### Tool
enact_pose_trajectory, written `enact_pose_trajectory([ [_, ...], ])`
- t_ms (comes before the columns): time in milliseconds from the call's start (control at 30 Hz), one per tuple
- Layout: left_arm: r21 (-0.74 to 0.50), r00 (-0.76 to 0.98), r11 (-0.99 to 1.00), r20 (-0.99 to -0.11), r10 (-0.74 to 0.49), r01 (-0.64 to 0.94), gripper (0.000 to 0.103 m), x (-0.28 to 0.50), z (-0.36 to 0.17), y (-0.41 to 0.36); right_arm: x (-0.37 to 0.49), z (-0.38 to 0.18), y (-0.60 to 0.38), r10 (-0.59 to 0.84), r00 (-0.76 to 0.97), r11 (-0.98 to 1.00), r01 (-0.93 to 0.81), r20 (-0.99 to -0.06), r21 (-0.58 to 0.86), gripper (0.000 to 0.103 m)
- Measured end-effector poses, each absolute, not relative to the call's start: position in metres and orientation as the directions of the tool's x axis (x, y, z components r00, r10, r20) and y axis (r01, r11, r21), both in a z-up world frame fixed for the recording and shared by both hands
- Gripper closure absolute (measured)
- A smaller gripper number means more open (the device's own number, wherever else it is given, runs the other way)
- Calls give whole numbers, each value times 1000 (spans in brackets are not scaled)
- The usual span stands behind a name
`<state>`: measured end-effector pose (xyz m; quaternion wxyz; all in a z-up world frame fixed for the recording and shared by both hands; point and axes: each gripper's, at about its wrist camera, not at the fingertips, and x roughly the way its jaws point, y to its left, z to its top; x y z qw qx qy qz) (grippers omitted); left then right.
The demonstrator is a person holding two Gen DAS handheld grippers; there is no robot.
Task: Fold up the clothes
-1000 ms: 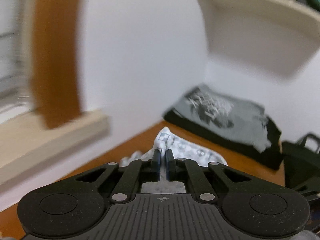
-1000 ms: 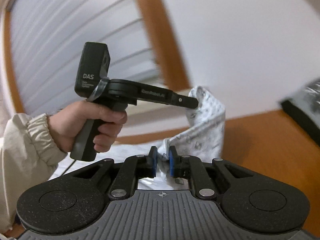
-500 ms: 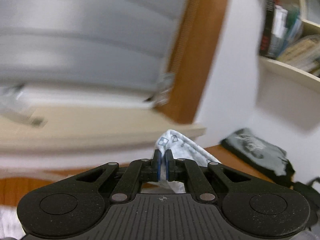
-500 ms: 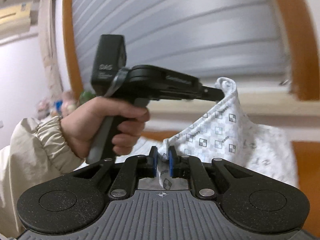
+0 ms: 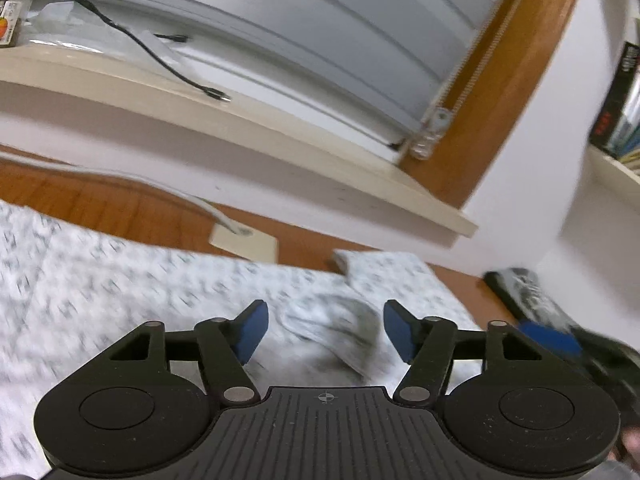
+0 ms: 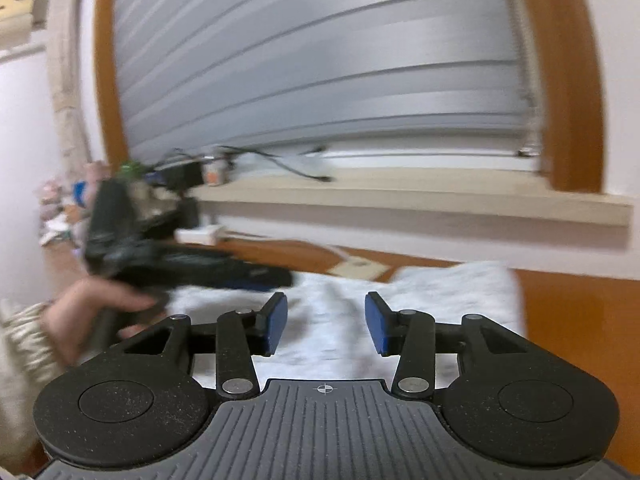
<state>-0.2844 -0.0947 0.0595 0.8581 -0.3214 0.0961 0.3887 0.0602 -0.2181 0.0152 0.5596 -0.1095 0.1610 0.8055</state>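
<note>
Two tongs released, jaws just opened, left tongs (image 5: 325, 330) lower centre over a rumpled fold of the patterned cloth (image 5: 120, 280), right tongs (image 6: 326, 326) above the same cloth lying flat on the wooden bench (image 6: 568, 312), nothing gripped, left hand (image 6: 96, 312) blurred at left edge.

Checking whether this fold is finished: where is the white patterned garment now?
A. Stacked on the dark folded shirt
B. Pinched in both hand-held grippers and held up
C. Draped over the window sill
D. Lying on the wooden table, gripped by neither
D: the white patterned garment lies spread on the wooden table, and both the left hand-held gripper and the right hand-held gripper stand open, pads clear of the cloth.
</note>
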Motion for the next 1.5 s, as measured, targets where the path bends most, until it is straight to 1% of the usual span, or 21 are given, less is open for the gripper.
enact_pose_trajectory([
  [67, -493, 698, 502, -408, 588, -711, 32, -279, 57, -104, 70, 15, -215, 871, -316, -295, -949, -377, 112, 59],
  [200, -490, 718, 526, -430, 548, -695, 32, -261, 50, -113, 85, 1, -209, 867, -285, -279, -957, -409, 77, 59],
  [233, -487, 719, 530, -441, 537, -694, 34, -256, 47, -113, 85, -1, -207, 868, -270, -273, -961, -417, 55, 59],
  [300, -463, 718, 549, -461, 521, -696, 44, -249, 43, -117, 86, -5, -204, 873, -238, -254, -967, -426, 19, 59],
  [367, -434, 714, 569, -478, 511, -698, 90, -243, 40, -120, 91, -10, -203, 876, -215, -236, -972, -433, 6, 59],
  [467, -388, 701, 590, -489, 520, -708, 97, -240, 41, -126, 101, -15, -201, 875, -211, -224, -974, -437, 23, 59],
  [633, -394, 688, 565, -438, 579, -725, 97, -273, 64, -142, 110, -16, -204, 882, -211, -214, -976, -421, 40, 59],
  [700, -376, 663, 547, -466, 587, -748, 96, -282, 66, -147, 109, -17, -204, 874, -226, -230, -972, -431, 44, 54],
  [833, -359, 645, 542, -527, 554, -760, 92, -281, 57, -150, 98, -25, -199, 843, -247, -287, -958, -478, -11, 54],
  [900, -355, 625, 520, -534, 569, -777, 87, -282, 54, -147, 98, -29, -197, 835, -242, -293, -956, -495, -27, 54],
  [967, -342, 616, 517, -525, 587, -785, 74, -279, 59, -142, 101, -32, -197, 825, -251, -302, -953, -507, -20, 54],
  [1033, -317, 608, 524, -511, 607, -790, 71, -273, 67, -137, 106, -35, -197, 815, -263, -310, -951, -517, -6, 54],
  [1200, -221, 638, 628, -503, 583, -747, 71, -217, 92, -123, 115, -29, -202, 816, -283, -318, -948, -504, 18, 55],
  [1233, -199, 640, 646, -514, 571, -736, 71, -205, 92, -121, 117, -26, -205, 817, -296, -325, -945, -495, 28, 56],
  [1267, -178, 640, 664, -526, 560, -727, 74, -193, 92, -119, 120, -23, -208, 817, -308, -332, -943, -487, 39, 60],
  [1300, -153, 628, 671, -548, 554, -725, 75, -183, 88, -116, 122, -21, -211, 817, -321, -341, -939, -480, 48, 68],
  [1400, -78, 562, 665, -612, 557, -743, 79, -170, 67, -107, 121, -25, -221, 801, -336, -374, -927, -496, 24, 69],
  [1500, -104, 561, 651, -619, 549, -752, 80, -178, 48, -97, 116, -32, -230, 784, -339, -407, -913, -520, -17, 69],
])
